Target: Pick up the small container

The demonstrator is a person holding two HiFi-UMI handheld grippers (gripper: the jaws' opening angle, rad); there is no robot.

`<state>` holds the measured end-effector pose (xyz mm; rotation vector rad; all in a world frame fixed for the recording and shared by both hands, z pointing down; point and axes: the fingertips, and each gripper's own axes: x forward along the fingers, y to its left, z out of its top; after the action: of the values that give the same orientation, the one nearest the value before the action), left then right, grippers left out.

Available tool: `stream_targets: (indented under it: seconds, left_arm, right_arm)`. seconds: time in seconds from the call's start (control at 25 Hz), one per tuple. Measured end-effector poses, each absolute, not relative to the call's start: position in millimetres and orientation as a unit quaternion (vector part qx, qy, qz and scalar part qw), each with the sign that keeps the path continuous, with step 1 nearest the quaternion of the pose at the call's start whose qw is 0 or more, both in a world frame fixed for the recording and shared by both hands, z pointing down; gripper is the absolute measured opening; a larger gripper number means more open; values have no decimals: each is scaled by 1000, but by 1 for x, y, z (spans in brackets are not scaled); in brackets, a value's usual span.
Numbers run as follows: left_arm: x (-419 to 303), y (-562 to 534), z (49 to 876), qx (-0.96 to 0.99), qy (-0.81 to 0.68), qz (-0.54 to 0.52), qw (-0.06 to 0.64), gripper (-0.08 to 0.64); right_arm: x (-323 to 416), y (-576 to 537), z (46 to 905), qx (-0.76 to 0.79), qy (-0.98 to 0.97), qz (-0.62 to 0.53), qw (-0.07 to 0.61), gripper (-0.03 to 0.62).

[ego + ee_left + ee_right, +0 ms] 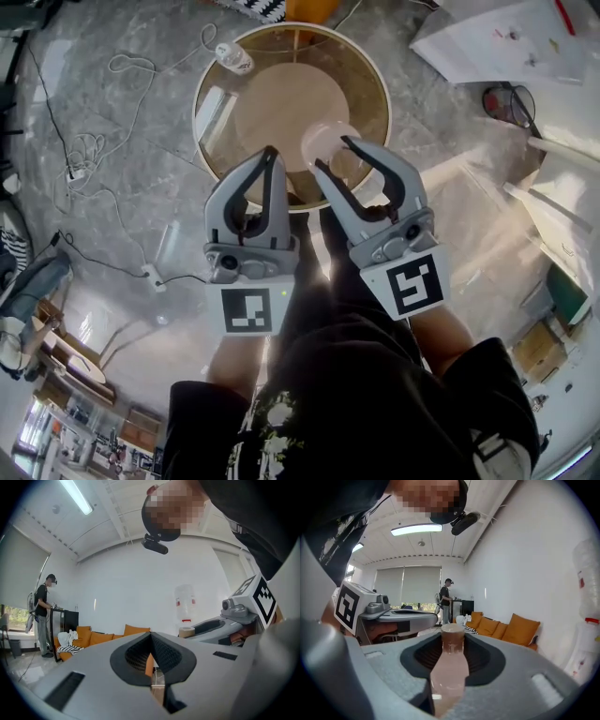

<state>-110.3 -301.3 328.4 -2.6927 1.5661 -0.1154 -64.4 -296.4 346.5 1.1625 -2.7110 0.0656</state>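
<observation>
- The right tool [334, 156] pinches the small translucent pinkish container [449, 667] between its pads near the tips, well clear of the round glass-topped tabletop [223, 127] below.
- The container sits directly ahead along the right tool's jaws; its long axis looks upright (from above it reads as a round disc), though I cannot be sure.
- The left tool [151, 643] has its jaws pressed together on nothing and hangs just beside, to the container's left.
- In my judgement the pick-up is essentially done, and what's left is a steady carry by the right hand.
</observation>
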Motion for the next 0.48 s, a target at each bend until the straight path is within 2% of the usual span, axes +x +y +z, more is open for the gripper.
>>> stream_targets:
  seconds: [0.48]
  left_arm:
    - [-120,-275,245,-858,512,-45,-5,-3]
  right_arm:
    - [-58,-280,256,405,-911,20,81,135]
